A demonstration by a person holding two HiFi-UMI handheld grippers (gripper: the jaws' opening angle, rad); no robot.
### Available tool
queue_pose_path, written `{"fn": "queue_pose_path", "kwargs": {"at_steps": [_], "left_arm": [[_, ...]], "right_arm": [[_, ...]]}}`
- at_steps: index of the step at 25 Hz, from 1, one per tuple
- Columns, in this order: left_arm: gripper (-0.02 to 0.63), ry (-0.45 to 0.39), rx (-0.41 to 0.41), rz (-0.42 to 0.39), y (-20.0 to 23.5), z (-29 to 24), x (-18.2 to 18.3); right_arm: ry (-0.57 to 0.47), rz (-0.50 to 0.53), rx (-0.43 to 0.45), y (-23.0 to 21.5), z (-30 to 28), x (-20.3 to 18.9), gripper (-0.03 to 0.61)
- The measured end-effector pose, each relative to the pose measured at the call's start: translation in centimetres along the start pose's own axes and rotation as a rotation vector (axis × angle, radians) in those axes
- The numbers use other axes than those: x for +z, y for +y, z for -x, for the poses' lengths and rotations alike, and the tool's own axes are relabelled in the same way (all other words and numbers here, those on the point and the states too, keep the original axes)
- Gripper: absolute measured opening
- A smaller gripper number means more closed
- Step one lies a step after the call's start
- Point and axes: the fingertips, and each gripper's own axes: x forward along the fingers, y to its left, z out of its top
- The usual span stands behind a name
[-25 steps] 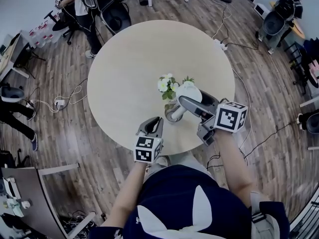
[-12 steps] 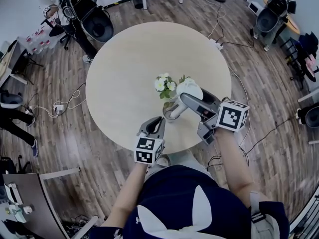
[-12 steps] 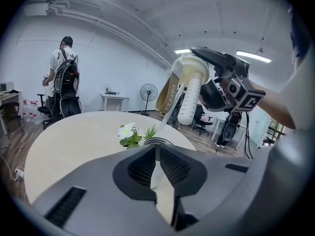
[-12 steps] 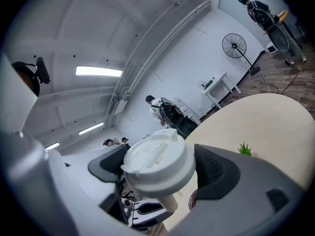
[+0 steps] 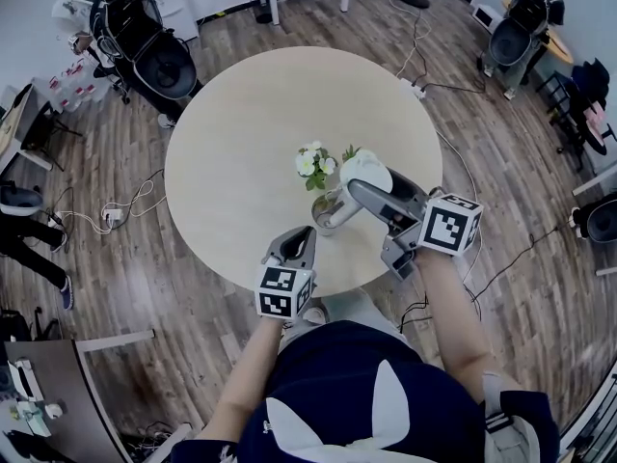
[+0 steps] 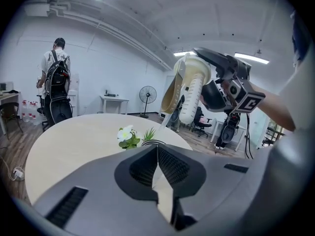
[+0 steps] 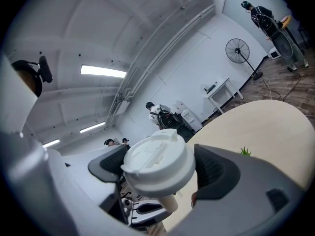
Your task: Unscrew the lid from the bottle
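Note:
My right gripper [image 5: 362, 177] is shut on a white lid [image 7: 156, 157], gripped by its rim and held above the round table [image 5: 231, 143]. In the left gripper view a ribbed white stem [image 6: 192, 95] and a tan cup-shaped part [image 6: 171, 95] hang under that lid. Below it a grey round-mouthed vessel [image 5: 326, 216] stands on the table beside white flowers [image 5: 312, 162]; I cannot tell whether it is the bottle. My left gripper [image 5: 306, 233] hovers at the near table edge. Its jaws have just closed the last bit and are shut with nothing between them.
A person with a backpack [image 6: 56, 90] stands beyond the table's far side. Office chairs [image 5: 159, 61] and cables [image 5: 125, 196] lie on the wooden floor around the table. A standing fan [image 6: 145, 95] and a small desk are at the back wall.
Both grippers have lifted a little. The lid in the right gripper now sits slightly further right of the flowers and the vessel. The view has shifted over the table.

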Motion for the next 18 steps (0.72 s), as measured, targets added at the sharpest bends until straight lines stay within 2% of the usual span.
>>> {"fn": "queue_pose_path", "kwargs": {"at_steps": [18], "left_arm": [[0.026,-0.011,-0.013,-0.024,-1.3,1.9,-0.8]], "right_arm": [[-0.02,0.013,0.001,1.8,1.7,-1.3,0.428]]}}
